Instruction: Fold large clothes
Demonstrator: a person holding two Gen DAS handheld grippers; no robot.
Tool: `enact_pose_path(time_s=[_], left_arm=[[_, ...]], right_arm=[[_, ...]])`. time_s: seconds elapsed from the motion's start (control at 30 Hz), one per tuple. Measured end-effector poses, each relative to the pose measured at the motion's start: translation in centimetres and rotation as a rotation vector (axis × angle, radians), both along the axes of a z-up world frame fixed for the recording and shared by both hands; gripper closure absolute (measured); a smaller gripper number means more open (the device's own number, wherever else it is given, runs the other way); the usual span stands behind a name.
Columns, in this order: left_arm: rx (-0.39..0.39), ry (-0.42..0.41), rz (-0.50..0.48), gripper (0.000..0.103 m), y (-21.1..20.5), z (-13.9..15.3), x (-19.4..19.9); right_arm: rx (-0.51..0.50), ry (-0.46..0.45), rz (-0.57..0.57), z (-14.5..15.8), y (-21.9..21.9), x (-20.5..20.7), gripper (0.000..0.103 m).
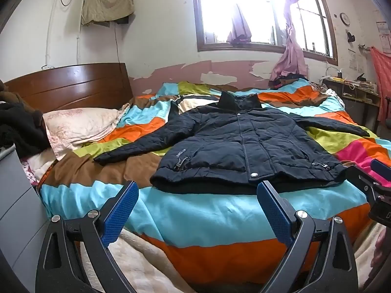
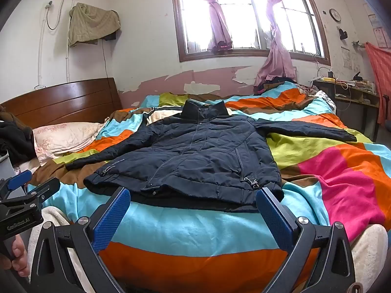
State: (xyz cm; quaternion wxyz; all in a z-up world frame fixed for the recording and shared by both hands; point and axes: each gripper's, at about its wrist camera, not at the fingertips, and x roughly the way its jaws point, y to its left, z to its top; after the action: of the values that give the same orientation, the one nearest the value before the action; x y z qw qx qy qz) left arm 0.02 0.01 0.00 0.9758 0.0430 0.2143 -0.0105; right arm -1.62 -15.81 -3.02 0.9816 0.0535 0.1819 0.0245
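Observation:
A dark navy padded jacket (image 1: 234, 141) lies flat, front up and zipped, on a bed with a bright patchwork quilt (image 1: 195, 210). Its collar points toward the window and both sleeves are spread out sideways. It also shows in the right wrist view (image 2: 195, 151). My left gripper (image 1: 196, 190) is open and empty, held just short of the jacket's hem. My right gripper (image 2: 193, 197) is open and empty, also near the hem. Each gripper shows at the edge of the other's view: the right one (image 1: 376, 178) and the left one (image 2: 27, 185).
A pillow (image 1: 80, 127) and a wooden headboard (image 1: 68, 85) are at the left. Dark clothes (image 1: 14, 122) are piled at the far left. A cluttered desk (image 1: 352, 88) stands at the right by the wall. The window (image 1: 259, 12) is behind the bed.

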Motion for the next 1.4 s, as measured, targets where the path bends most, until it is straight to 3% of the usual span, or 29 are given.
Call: enact_pose_path(time_s=[1.4], left_arm=[[-0.014,-0.017,-0.026,0.008,-0.39,0.56,-0.21]], right_arm=[[0.003,0.0,-0.001,-0.14,-0.07,-0.03,0.0]])
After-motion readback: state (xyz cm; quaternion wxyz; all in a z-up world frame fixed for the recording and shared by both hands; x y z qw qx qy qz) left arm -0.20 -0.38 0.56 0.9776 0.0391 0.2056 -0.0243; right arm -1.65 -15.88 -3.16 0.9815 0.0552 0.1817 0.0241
